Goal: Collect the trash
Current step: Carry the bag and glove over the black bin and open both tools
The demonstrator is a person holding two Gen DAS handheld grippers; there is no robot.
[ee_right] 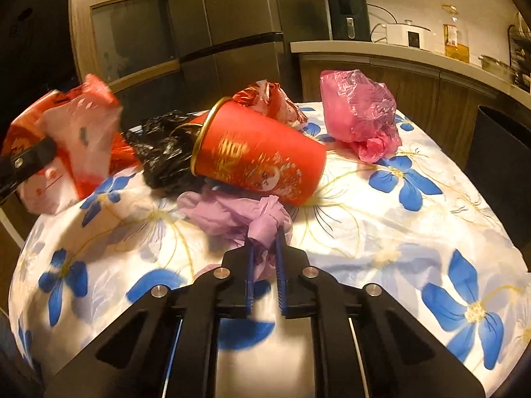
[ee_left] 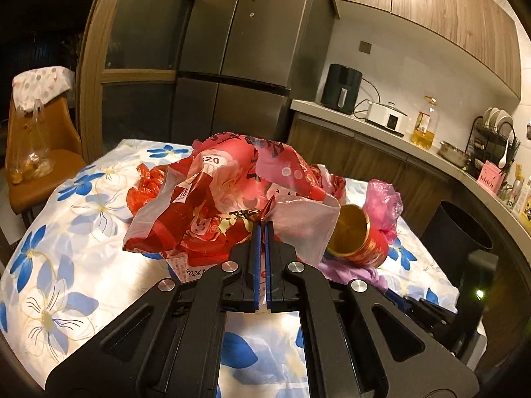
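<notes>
My left gripper (ee_left: pixel 264 225) is shut on a red and white printed plastic wrapper (ee_left: pixel 212 205), held above the table; it shows blurred at the left of the right wrist view (ee_right: pixel 79 139). My right gripper (ee_right: pixel 265 237) is shut on a crumpled purple bag (ee_right: pixel 232 214) lying on the floral tablecloth (ee_right: pixel 398 232). A red paper cup (ee_right: pixel 259 156) with a gold rim lies on its side behind the bag, also in the left wrist view (ee_left: pixel 356 235). A black bag (ee_right: pixel 166 152) and a pink bag (ee_right: pixel 358 109) lie beside the cup.
A black bin (ee_right: pixel 501 156) stands on the floor right of the table, also seen in the left wrist view (ee_left: pixel 458 229). A fridge (ee_left: pixel 239 49) and a kitchen counter (ee_left: pixel 381 126) with appliances are behind. A brown chair (ee_left: pixel 36 156) with a bag stands at the left.
</notes>
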